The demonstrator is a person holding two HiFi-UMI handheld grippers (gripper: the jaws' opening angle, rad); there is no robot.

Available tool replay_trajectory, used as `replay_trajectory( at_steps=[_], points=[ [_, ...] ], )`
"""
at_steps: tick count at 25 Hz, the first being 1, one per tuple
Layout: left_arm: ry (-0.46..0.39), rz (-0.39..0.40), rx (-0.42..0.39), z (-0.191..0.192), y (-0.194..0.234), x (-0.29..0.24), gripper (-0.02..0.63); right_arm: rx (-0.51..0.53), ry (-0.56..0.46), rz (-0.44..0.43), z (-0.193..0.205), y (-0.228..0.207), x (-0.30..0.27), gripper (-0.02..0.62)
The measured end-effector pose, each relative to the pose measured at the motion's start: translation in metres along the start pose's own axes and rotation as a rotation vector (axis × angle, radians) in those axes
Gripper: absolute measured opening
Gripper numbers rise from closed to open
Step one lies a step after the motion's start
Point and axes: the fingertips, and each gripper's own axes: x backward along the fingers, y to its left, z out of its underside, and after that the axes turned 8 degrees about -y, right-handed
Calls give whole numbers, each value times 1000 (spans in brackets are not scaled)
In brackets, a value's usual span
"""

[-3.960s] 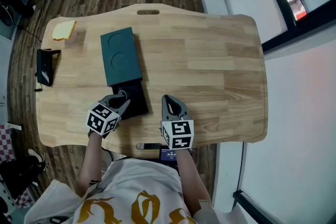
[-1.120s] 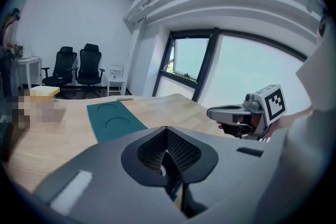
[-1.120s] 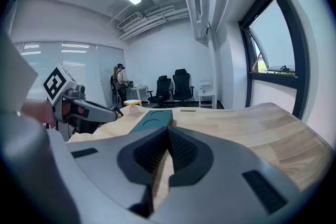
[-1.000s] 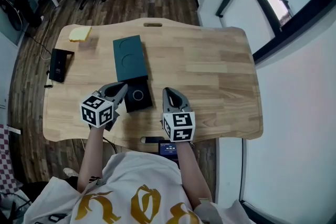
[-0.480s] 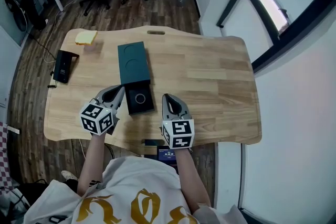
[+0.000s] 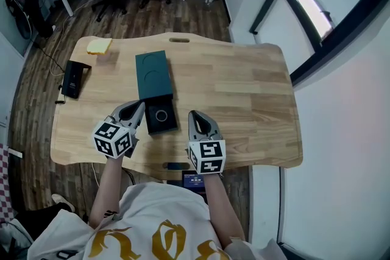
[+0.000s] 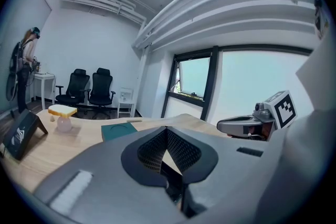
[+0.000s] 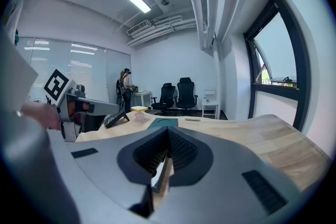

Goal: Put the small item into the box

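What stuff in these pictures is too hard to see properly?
- Round item in the black box: head view, too small to identify.
- Black box: left gripper view, mostly hidden behind the left gripper.
- Small screen: head view, partly hidden under the table edge.

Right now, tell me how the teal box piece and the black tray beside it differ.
Colour: the teal box piece is dark green-blue, while the black tray is black.
Size: the teal box piece is longer, and the black tray is shorter and roughly square.
Surface: the teal box piece shows circular outlines on top, whereas the black tray holds a small ring-shaped item.
Both lie flat on the wooden table, end to end.
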Motion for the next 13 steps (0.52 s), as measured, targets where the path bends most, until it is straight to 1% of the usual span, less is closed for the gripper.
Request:
replay_trajectory(
  at_steps=[5,13],
  points=[
    [12,15,0,2,-5,-6,3,-2,-1,2,0,-4,2,3],
    [-3,18,1,6,-8,-19,3,9,9,10,3,-21,-1,5]
  ],
)
